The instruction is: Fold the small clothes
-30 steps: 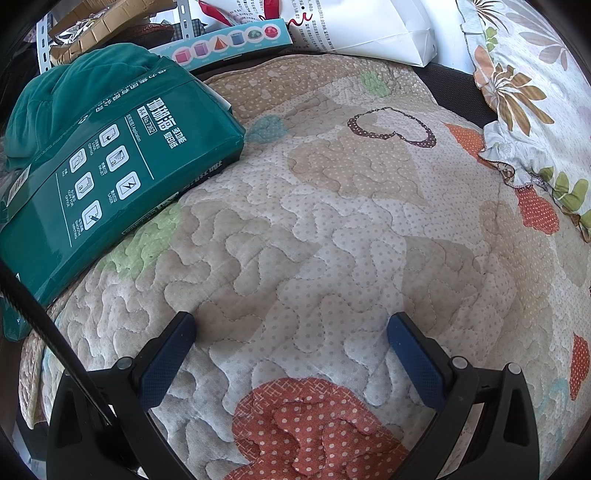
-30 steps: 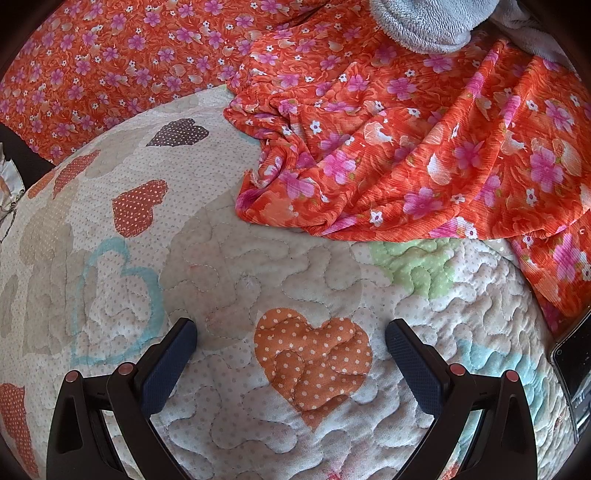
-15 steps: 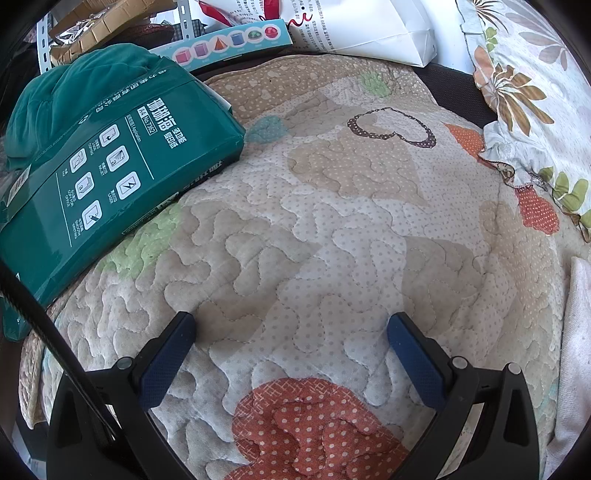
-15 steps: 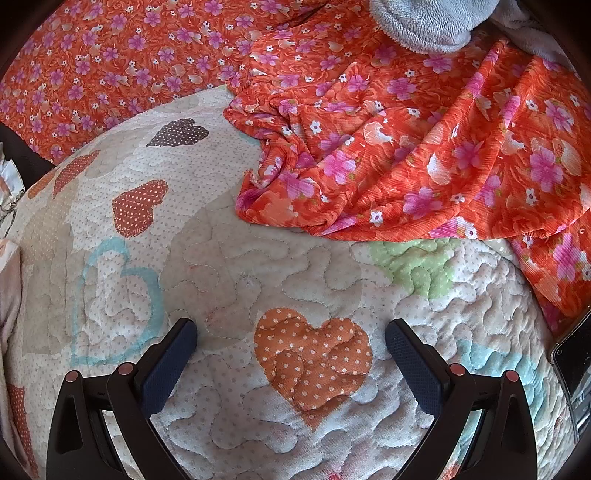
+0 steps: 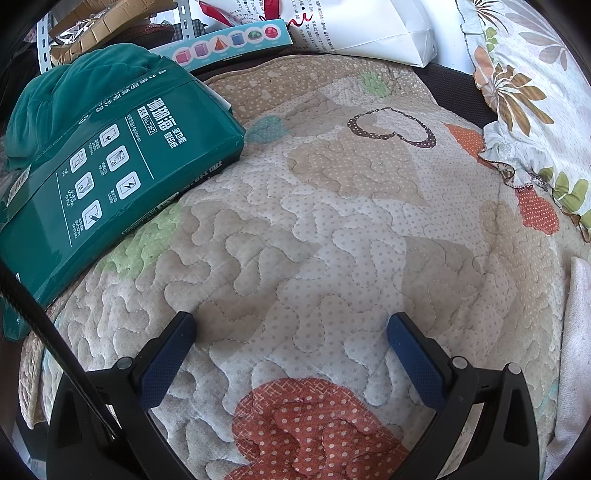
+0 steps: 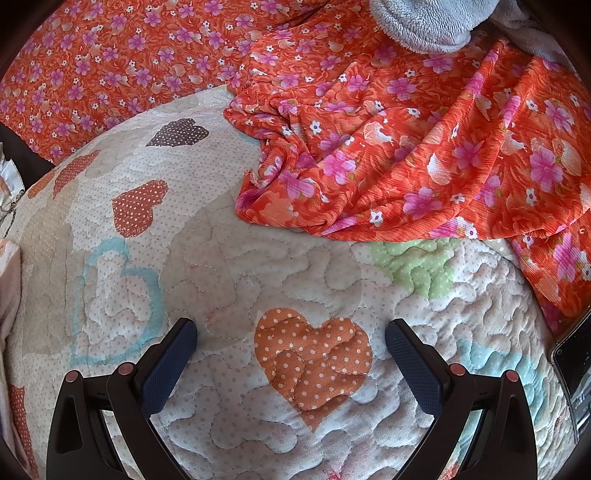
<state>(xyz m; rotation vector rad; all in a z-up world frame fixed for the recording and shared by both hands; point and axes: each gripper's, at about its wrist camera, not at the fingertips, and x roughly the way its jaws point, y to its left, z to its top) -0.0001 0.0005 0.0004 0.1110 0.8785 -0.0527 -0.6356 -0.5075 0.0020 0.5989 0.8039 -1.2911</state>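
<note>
A pale whitish-pink cloth (image 5: 574,354) lies along the right edge of the left wrist view; the same cloth (image 6: 7,280) shows as a strip at the left edge of the right wrist view. My left gripper (image 5: 291,325) is open over the quilted heart-patterned mat (image 5: 332,236), nothing between its blue pads. My right gripper (image 6: 291,328) is open too, above an orange dotted heart patch (image 6: 314,354) on the quilted mat (image 6: 229,258). Neither gripper touches the cloth.
A green paper box (image 5: 110,177) lies at the left with a green garment (image 5: 74,88) behind it. A floral pillow (image 5: 532,92) sits at the right. Rumpled orange floral fabric (image 6: 406,147) covers the far right, a grey fleece (image 6: 417,22) above, a dark phone (image 6: 576,362) at the right edge.
A pale cloth has come into view at the right edge of the left view and the left edge of the right view. Both grippers have stayed still and open.
</note>
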